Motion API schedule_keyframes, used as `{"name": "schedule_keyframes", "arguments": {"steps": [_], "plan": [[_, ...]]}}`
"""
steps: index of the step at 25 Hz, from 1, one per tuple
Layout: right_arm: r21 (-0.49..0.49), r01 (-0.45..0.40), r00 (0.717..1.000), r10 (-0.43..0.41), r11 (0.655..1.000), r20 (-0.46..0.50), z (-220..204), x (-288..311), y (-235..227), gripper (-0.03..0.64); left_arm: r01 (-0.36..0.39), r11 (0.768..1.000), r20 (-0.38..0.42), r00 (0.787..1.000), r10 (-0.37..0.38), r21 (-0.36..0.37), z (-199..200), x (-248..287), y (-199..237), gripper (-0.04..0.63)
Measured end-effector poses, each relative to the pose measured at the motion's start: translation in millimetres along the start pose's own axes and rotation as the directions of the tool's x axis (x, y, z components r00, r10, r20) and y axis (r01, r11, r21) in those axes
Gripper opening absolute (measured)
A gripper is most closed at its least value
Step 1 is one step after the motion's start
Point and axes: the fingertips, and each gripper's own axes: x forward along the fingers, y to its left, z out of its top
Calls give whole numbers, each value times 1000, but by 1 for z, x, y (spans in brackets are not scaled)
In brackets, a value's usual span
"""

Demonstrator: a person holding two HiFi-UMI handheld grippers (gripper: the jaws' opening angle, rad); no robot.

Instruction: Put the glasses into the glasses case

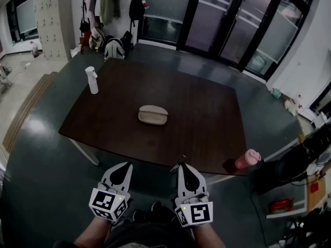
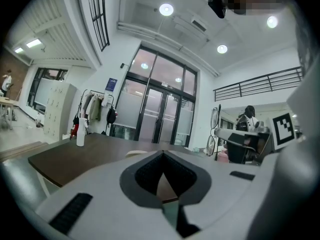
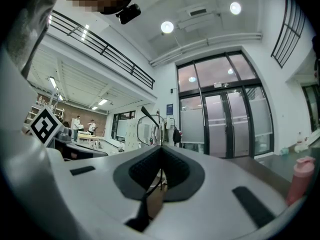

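Two hand-held grippers sit low and close to the person's body, side by side and near each other, both pointing forward. The left gripper [image 1: 126, 166] has its jaws pressed together with nothing between them. The right gripper [image 1: 182, 166] has its jaws closed on the glasses [image 3: 148, 130], pinching a thin temple. Both forearms [image 1: 94, 233] reach in from below.

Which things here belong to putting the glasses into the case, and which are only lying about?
For the job:
- glasses, clamped in the right gripper
- closed beige glasses case, mid-table
- left gripper, shut, empty

Lying about:
- white spray bottle
- pink bottle by the table's near right corner
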Motion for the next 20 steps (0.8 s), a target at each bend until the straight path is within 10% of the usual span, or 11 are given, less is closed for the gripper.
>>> {"name": "schedule_keyframes", "arguments": {"steps": [20], "plan": [[20, -102, 993, 103, 995, -62, -50, 134, -63, -12, -70, 998, -65, 995, 70, 9, -1, 129, 52, 3]]}}
